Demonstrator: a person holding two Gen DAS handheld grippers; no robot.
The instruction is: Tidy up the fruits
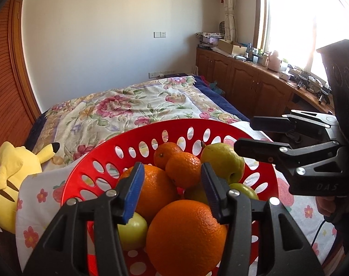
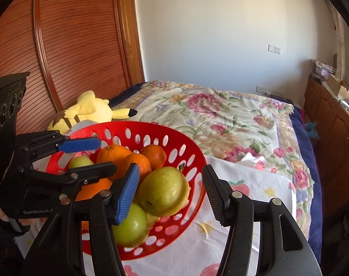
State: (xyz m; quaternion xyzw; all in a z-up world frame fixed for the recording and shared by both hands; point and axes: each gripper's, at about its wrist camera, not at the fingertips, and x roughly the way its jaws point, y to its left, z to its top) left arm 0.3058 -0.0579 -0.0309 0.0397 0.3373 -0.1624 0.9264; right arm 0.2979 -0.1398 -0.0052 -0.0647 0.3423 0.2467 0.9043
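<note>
Over the red basket [image 1: 82,172] of oranges and green fruit, both grippers hover. Left gripper [image 1: 172,191] gapes empty above the big orange [image 1: 186,237]; right gripper [image 2: 169,193] likewise, nothing pinched.

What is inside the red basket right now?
The red basket holds oranges, including a large front orange, smaller mandarins, a yellow-green pear and green apples. Fruit lower in the pile and the basket's floor are mostly covered.

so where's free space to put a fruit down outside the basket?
White fruit-print cloth right of the red basket is bare, up to the floral bedspread. Crowded: the basket itself, piled with fruit, and its far left side by the yellow plush.
</note>
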